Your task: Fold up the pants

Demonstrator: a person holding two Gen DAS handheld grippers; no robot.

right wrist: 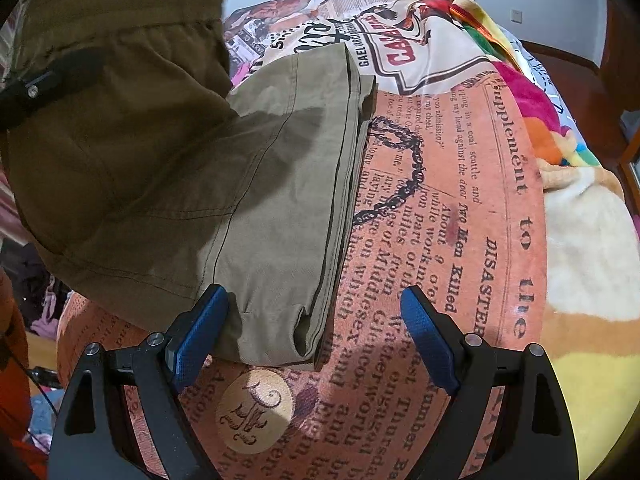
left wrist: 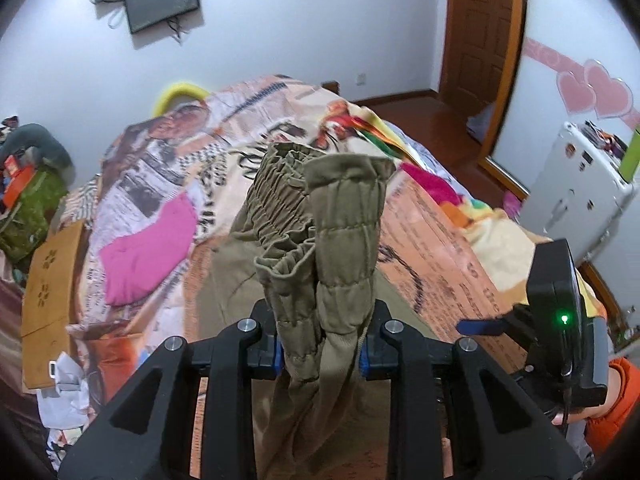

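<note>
The olive-green pants point(left wrist: 320, 232) hang bunched in my left gripper point(left wrist: 322, 350), which is shut on the elastic waistband end and holds it up above the bed. In the right wrist view the pants point(right wrist: 256, 200) lie folded lengthwise on the printed bedspread point(right wrist: 440, 220), with the lifted part point(right wrist: 112, 140) hanging over at upper left. My right gripper point(right wrist: 314, 332) is open and empty, low over the near end of the folded legs; its left blue pad point(right wrist: 200, 332) is beside the cloth. The right gripper's body also shows in the left wrist view point(left wrist: 560, 320).
A pink garment point(left wrist: 148, 248) lies on the bed to the left. Colourful plush blankets point(right wrist: 540, 128) are heaped on the right. A white cabinet point(left wrist: 580, 184) and a wooden door point(left wrist: 480, 32) stand to the right. Clutter lies on the floor at left point(left wrist: 28, 200).
</note>
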